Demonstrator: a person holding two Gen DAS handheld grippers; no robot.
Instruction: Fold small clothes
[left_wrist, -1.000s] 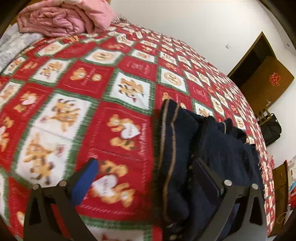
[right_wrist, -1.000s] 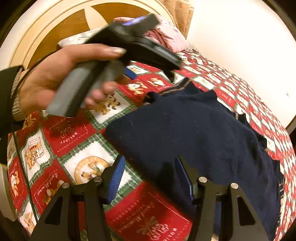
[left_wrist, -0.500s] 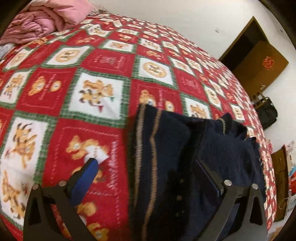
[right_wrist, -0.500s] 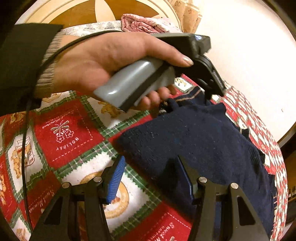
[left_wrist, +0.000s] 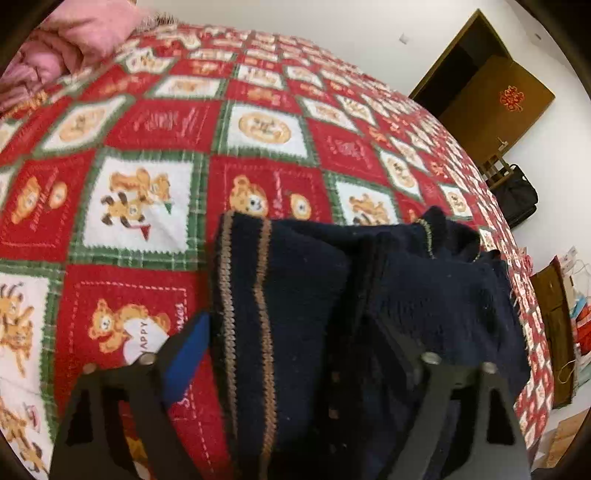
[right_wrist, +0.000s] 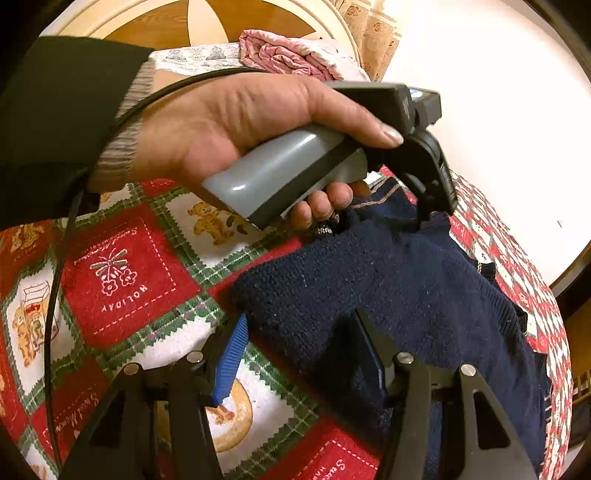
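A small navy knitted sweater (left_wrist: 424, 295) with tan stripes on its hem lies on the red teddy-bear blanket (left_wrist: 147, 206). In the left wrist view my left gripper (left_wrist: 291, 343) is open, its jaws wide apart over the striped edge, the right finger resting on the knit. In the right wrist view the sweater (right_wrist: 406, 291) spreads to the right. My right gripper (right_wrist: 303, 347) is open over its near corner. The left gripper's body (right_wrist: 424, 162), held in a hand, hovers over the sweater's far edge.
A pink quilt (left_wrist: 70, 48) and pillows lie at the bed's head by a wooden headboard (right_wrist: 155, 22). A brown door (left_wrist: 495, 107), a black bag (left_wrist: 517, 199) and boxes stand past the bed's far side.
The left gripper has moved along the bed and come down lower over the sweater's striped edge. The right gripper has edged closer to the sweater's near corner. Both stay open.
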